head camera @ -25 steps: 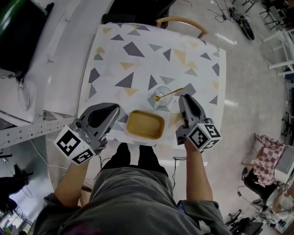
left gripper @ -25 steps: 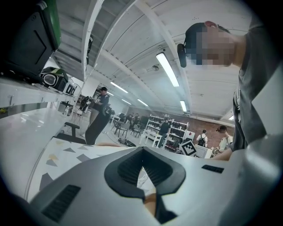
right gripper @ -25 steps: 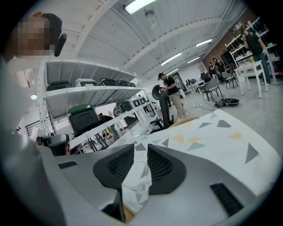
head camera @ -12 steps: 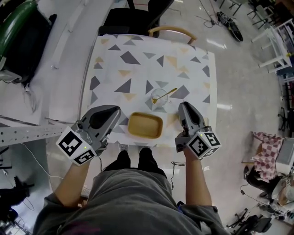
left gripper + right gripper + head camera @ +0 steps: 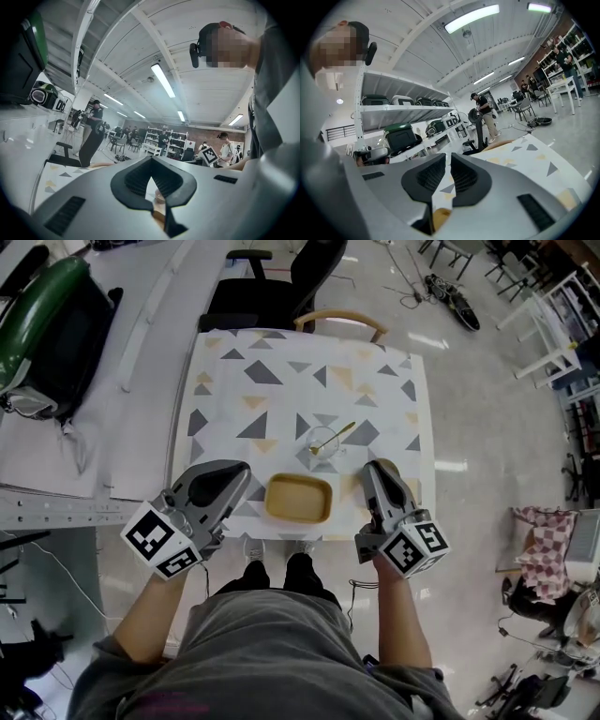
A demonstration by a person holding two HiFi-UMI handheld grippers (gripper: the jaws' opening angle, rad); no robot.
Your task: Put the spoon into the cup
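Right gripper (image 5: 375, 469), jaws a slit apart on nothing, and left gripper (image 5: 232, 472), clenched empty, hover over the surface's (image 5: 225, 362) near edge; wooden tray (image 5: 298, 499) between them; ahead-left of the right gripper, the spoon (image 5: 341, 431) leans in the cup (image 5: 323, 443); a chair (image 5: 339, 322) meets the far edge.

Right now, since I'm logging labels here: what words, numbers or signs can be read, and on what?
No readable text anywhere.
Cubes on the left gripper and right gripper: only black-and-white square patterns, no letters.
Tablecloth: plain triangles, no print.
Boxes on the shelves in the right gripper view: too blurred to read.
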